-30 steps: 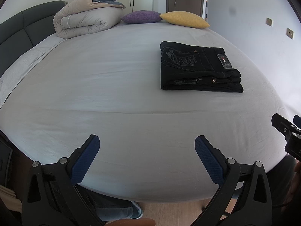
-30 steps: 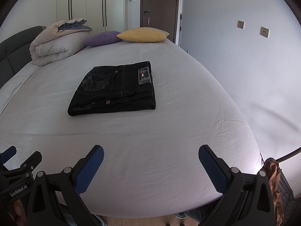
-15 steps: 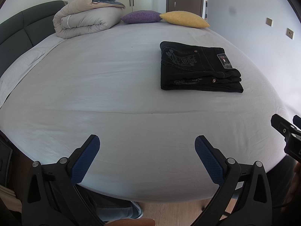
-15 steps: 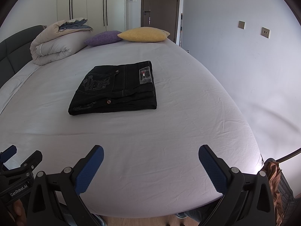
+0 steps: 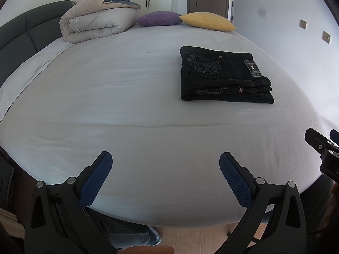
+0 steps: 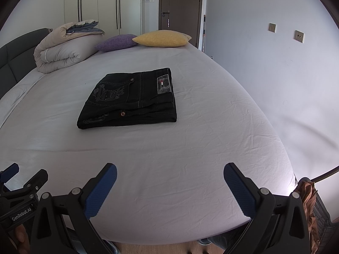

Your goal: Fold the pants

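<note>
Nothing moved | pants [image 6: 129,99] folded mid-bed, untouched | left gripper [image 5: 165,175], right gripper [image 6: 169,186] spread, empty, well short of pants | step: finished; next: withdraw

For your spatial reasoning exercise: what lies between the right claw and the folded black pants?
Only bare white bedsheet separates the open right claw from the folded pants, shown in the right wrist view.

White-sheeted bed [image 5: 127,105], rolled beige duvet [image 5: 95,19], purple cushion [image 5: 159,18] beside yellow cushion [image 5: 206,21], dark headboard [image 5: 19,31], wardrobe doors [image 6: 101,4]
</note>
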Tool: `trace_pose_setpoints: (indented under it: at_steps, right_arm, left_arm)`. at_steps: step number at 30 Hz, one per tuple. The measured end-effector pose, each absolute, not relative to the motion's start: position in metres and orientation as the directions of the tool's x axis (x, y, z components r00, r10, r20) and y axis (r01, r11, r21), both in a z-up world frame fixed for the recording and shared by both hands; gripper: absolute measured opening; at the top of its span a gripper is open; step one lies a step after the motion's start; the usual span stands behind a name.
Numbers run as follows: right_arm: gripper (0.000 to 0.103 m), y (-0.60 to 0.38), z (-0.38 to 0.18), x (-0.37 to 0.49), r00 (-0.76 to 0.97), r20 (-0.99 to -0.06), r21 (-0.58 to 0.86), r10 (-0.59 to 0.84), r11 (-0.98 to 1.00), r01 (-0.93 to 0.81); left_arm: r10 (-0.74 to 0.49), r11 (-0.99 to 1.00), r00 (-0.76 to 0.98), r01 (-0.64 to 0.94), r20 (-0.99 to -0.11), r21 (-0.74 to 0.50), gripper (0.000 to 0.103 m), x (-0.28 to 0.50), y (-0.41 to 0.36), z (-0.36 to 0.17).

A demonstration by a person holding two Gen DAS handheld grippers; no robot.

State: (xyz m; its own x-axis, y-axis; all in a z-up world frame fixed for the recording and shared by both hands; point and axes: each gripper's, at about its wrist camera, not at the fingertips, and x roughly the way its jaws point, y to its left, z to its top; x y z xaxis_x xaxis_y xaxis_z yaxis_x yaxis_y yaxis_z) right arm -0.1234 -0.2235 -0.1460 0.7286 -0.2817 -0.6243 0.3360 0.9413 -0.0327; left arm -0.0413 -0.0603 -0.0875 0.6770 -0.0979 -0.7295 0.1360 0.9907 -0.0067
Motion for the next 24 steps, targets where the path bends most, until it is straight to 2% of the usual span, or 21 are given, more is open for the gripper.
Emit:
trace_pose_setpoints:
  at_steps: [24]
  right_arm:
    - [0.103, -0.2209, -0.1477, -0.1240, 0.728, -0.625, -0.034, -0.281, 0.942, 0.334]
  left_arm:
    - [-0.099, 0.991, 0.674, 0.136, -0.732, -0.008, 0.103, -0.0425, -0.0600, -0.0894]
